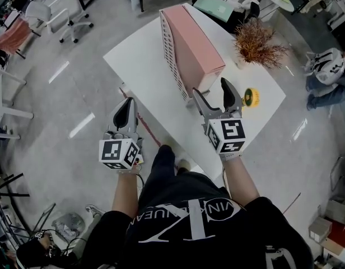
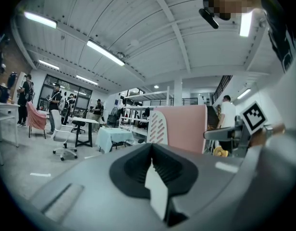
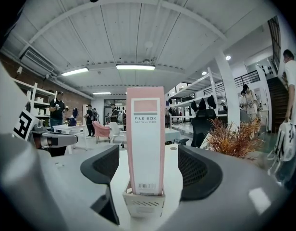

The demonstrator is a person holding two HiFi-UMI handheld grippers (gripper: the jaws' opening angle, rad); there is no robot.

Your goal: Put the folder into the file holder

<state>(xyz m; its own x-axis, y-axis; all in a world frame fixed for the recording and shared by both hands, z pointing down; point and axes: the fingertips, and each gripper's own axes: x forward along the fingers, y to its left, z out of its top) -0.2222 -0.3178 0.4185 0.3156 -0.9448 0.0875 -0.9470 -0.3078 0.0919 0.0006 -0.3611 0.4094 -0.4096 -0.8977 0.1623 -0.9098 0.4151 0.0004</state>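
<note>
A pink folder (image 1: pixel 192 43) stands upright inside the white slatted file holder (image 1: pixel 171 52) on the white table (image 1: pixel 139 66). In the right gripper view the folder's labelled spine (image 3: pixel 145 138) rises from the holder (image 3: pixel 143 203), straight ahead and beyond the jaws. My right gripper (image 1: pixel 211 91) is open, with nothing between its fingers, just short of the folder's near end. My left gripper (image 1: pixel 127 106) is shut and empty, hovering off the table's left edge over the floor. The left gripper view shows its closed jaws (image 2: pixel 152 165) with the folder (image 2: pixel 184 126) beyond them.
A dried brown plant (image 1: pixel 256 43) and a small yellow object (image 1: pixel 250 98) sit on the table right of the holder. A green sheet (image 1: pixel 213 5) lies at the far end. An office chair (image 1: pixel 71 21) and a backpack (image 1: pixel 329 66) stand on the floor around.
</note>
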